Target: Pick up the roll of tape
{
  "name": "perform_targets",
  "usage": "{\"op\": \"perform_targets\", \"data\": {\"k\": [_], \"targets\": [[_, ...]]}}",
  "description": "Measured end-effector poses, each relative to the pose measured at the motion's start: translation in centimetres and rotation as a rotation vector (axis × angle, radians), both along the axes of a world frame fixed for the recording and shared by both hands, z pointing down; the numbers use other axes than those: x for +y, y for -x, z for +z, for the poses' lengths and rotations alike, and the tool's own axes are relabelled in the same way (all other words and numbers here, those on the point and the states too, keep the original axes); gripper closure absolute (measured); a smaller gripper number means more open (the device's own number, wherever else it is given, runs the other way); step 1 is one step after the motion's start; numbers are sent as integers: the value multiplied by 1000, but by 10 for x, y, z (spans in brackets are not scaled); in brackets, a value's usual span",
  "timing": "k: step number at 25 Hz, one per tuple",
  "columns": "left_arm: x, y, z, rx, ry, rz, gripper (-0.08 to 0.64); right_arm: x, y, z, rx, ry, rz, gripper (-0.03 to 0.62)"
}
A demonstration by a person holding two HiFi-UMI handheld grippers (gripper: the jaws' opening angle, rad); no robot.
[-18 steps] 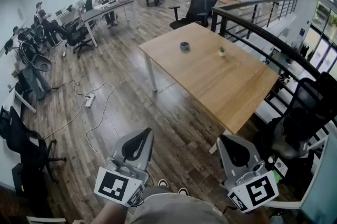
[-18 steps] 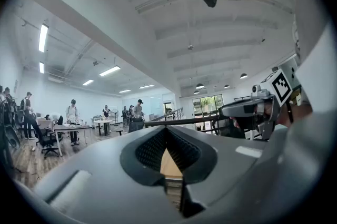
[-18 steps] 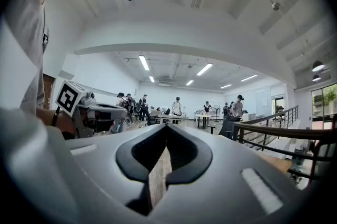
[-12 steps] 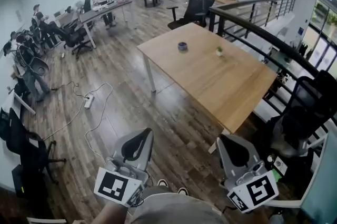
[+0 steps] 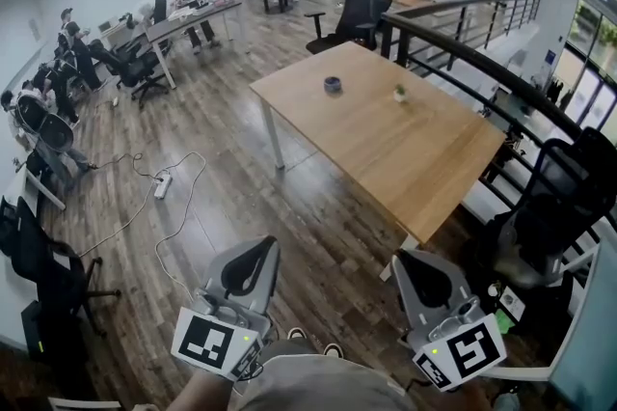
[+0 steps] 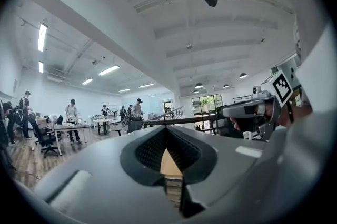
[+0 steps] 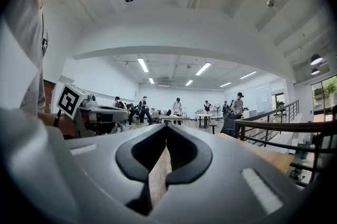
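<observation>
The roll of tape (image 5: 333, 84), small and dark, lies on the far part of a wooden table (image 5: 405, 158) in the head view. It is well away from both grippers. My left gripper (image 5: 253, 252) is at the bottom left of that view, over the floor, shut with nothing in it. My right gripper (image 5: 417, 264) is at the bottom right, near the table's front corner, also shut and empty. In the left gripper view the left gripper (image 6: 167, 131) has its jaws together. The right gripper (image 7: 167, 129) shows the same in its own view. Neither gripper view shows the tape.
A tiny potted plant (image 5: 399, 94) stands on the table right of the tape. A black railing (image 5: 482, 52) runs behind the table and a black office chair (image 5: 554, 216) stands at its right. Cables and a power strip (image 5: 164, 184) lie on the floor at left. People work at desks (image 5: 193, 18) far back.
Both grippers have kept their place and stayed shut. The head view has shifted very slightly, and seated people at the far left have moved.
</observation>
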State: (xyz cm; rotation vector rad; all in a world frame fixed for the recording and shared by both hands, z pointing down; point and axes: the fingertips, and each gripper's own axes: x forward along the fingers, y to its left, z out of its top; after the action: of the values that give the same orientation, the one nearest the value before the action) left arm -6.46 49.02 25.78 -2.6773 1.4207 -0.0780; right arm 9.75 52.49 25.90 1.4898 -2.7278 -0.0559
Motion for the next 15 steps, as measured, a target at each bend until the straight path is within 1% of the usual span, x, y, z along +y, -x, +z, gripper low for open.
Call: {"op": "perform_targets", "data": {"k": [5, 11, 12, 13, 14, 15], "targets": [[5, 5, -2, 1, -6, -9, 560, 3, 4, 2, 0, 5, -12, 581], [4, 19, 6, -8, -11, -9, 560, 1, 15, 0, -47, -14, -10, 569], [1, 19, 7, -4, -10, -11, 560, -1, 15, -2, -63, -23, -6, 536], [-2, 20, 6, 2, -10, -14, 560, -4, 14, -4, -77, -31, 0, 475], [-5, 20, 6, 7, -8, -18, 560, -8, 13, -5, -87, -35, 9, 447], [-9, 21, 5, 8, -4, -22, 560, -13, 13, -6, -90, -37, 18, 432]]}}
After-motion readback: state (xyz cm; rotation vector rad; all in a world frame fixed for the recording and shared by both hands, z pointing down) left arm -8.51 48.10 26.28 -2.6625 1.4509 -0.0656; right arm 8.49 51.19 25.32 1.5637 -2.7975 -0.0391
